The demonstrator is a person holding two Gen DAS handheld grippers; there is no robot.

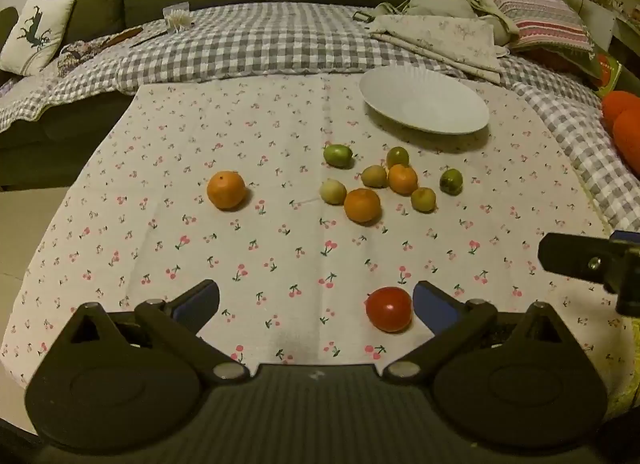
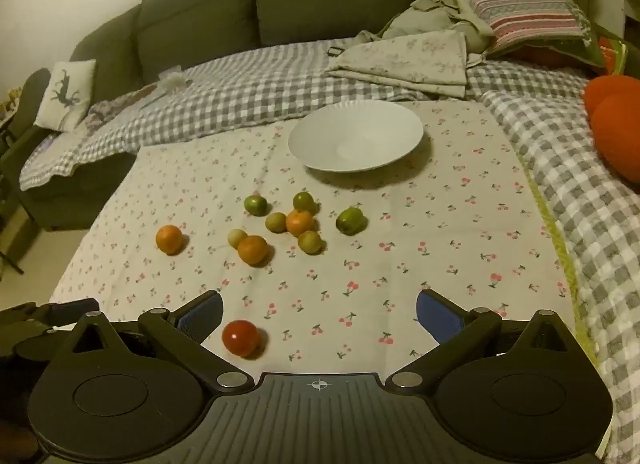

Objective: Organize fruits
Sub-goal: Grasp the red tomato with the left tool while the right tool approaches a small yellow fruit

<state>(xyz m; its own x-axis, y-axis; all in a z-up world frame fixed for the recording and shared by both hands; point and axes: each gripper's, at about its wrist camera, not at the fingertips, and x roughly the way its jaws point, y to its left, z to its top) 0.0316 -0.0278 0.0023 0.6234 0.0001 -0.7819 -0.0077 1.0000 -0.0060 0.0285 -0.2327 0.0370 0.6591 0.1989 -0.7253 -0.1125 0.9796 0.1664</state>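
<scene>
A: What lies in the foreground?
B: The right gripper, jaws spread wide with nothing between the blue pads. A red tomato sits on the cherry-print cloth just beside the left-hand pad, apart from it.

A: And farther back?
B: A cluster of fruit: two oranges among small green fruits, with one green fruit set slightly to the right. A third orange lies alone to the left.

A: Beyond the fruit?
B: A white plate, empty, near the cloth's far edge. Behind it, a checked blanket and a dark sofa.

A: The lower left corner?
B: Part of the left gripper, its jaws unclear.
</scene>
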